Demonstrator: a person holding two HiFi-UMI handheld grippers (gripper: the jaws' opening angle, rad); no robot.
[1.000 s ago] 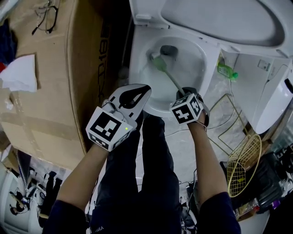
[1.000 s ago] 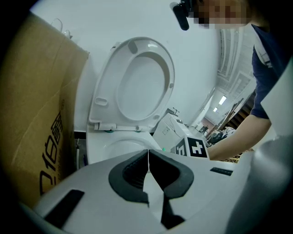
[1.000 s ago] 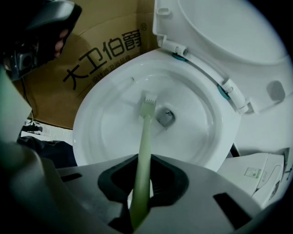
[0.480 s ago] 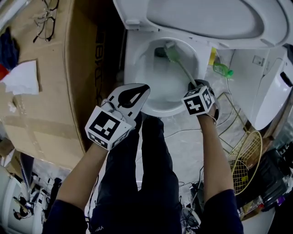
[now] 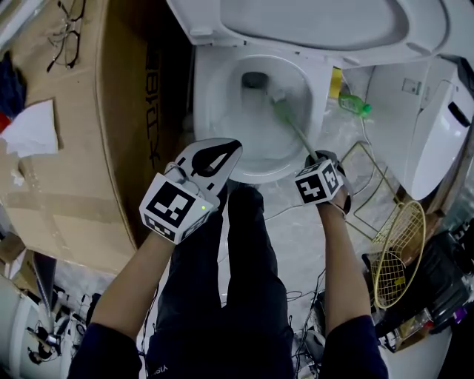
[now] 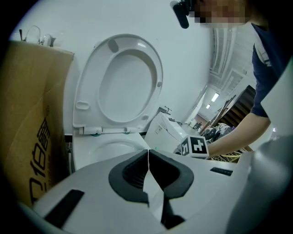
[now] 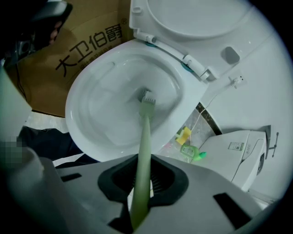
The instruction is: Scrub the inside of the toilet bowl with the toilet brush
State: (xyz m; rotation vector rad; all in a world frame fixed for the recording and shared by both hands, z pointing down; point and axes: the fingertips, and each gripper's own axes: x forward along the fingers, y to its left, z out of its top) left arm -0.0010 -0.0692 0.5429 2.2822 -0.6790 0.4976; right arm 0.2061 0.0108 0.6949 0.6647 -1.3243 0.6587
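Observation:
The white toilet bowl [image 5: 215, 104] [image 7: 91, 114] stands open with its lid [image 5: 311, 22] [image 6: 123, 87] raised. A pale green toilet brush [image 5: 285, 111] [image 7: 145, 119] reaches into the bowl, its head against the inner wall near the drain. My right gripper [image 5: 318, 159] [image 7: 143, 183] is shut on the brush's handle at the bowl's right rim. My left gripper [image 5: 215, 157] [image 6: 148, 176] hovers shut and empty over the bowl's front rim, above the person's dark trousers.
A big cardboard box [image 5: 81, 133] [image 7: 87, 45] stands close at the toilet's left, with glasses [image 5: 65, 29] and a white cloth [image 5: 29, 126] on top. A green bottle [image 5: 354, 107] [image 7: 192, 153], a wire basket [image 5: 396, 252] and a white bidet unit [image 5: 437, 141] crowd the right.
The brush head has moved from the bowl's back, beside the drain, down toward the right inner wall. The right gripper has drawn back slightly. The left gripper stays where it was.

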